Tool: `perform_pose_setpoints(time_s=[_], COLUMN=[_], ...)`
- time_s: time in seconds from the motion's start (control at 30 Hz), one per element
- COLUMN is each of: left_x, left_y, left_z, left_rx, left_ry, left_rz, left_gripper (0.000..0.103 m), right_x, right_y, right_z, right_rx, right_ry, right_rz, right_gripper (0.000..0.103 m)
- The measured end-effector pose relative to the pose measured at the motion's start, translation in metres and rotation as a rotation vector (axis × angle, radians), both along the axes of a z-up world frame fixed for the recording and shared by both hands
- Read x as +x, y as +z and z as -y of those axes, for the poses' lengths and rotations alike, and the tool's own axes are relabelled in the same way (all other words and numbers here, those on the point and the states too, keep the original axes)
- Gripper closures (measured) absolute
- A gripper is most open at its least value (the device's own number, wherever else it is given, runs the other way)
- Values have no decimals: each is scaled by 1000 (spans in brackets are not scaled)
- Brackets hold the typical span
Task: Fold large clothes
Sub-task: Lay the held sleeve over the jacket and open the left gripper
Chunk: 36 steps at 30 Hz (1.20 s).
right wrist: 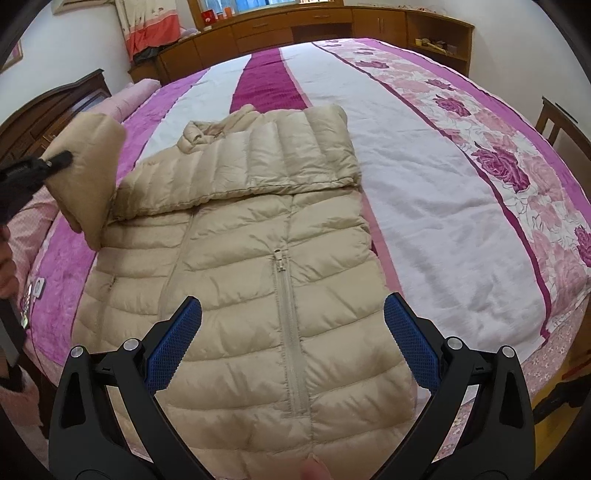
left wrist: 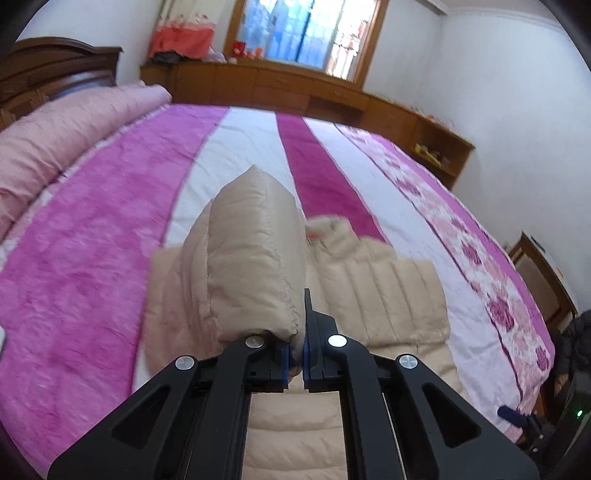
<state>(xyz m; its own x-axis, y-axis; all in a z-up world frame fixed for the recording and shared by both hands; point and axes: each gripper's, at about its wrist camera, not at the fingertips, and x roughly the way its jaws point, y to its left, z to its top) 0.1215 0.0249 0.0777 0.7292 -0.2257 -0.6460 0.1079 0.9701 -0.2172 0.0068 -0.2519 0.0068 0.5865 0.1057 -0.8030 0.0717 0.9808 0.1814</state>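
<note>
The left gripper (left wrist: 295,356) is clamped on the cuff of the beige puffer jacket's (right wrist: 258,258) sleeve (left wrist: 255,254), lifted clear of the bed (right wrist: 424,177). The right gripper (right wrist: 291,332) hovers with jaws spread wide over the zipped front, nothing between them. Beyond lies a pink-and-white striped floral bedspread, then wooden cabinets (right wrist: 295,26) under a window (left wrist: 306,29).
</note>
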Motion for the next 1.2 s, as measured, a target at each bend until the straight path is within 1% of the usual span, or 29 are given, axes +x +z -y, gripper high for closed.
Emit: perform_pose_setpoints(time_s=[0.17,0.47,0.53,0.67,0.77,0.83,0.87,0.9,0.93,1.1,1.17,1.2], left_x=[14,26,27,28,27,25,23,21,17,-2,-11,-14], left_y=[-39,-94,-104,-118,-121,-119,-118,-117,-114,-102,-96,-94], left_z=[27,64,69,81,85,89,91,93,94,92,83,79], left_rx=[29,96,110,168,180,170,168,165,161,158,153,155], left_ry=[-36,-94,-106,-132,-145,-167,-176,-185,-200,-228,-217,-206], left_rz=[-88,-202,-217,-237,-243,-243,-240,-236,-227,-218,-215,-213], left_gripper=[97,97,96,95,85,63,56,46,41,40,33,28], right_x=[6,8,7,2,-2,-3,-3,-4,-4,-5,-5,-5], right_y=[-4,-19,-24,-28,-30,-31,-32,-32,-33,-31,-28,-27], right_z=[9,33,39,47,51,54,55,55,56,54,49,46], right_rx=[-2,32,42,52,58,66,70,73,76,80,79,77], right_ry=[-12,-55,-70,-81,-86,-93,-96,-99,-101,-100,-91,-85], right_rz=[3,-20,-32,-42,-38,-41,-42,-44,-44,-39,-34,-32], right_gripper=[5,5,5,5,5,5,5,5,5,5,5,5])
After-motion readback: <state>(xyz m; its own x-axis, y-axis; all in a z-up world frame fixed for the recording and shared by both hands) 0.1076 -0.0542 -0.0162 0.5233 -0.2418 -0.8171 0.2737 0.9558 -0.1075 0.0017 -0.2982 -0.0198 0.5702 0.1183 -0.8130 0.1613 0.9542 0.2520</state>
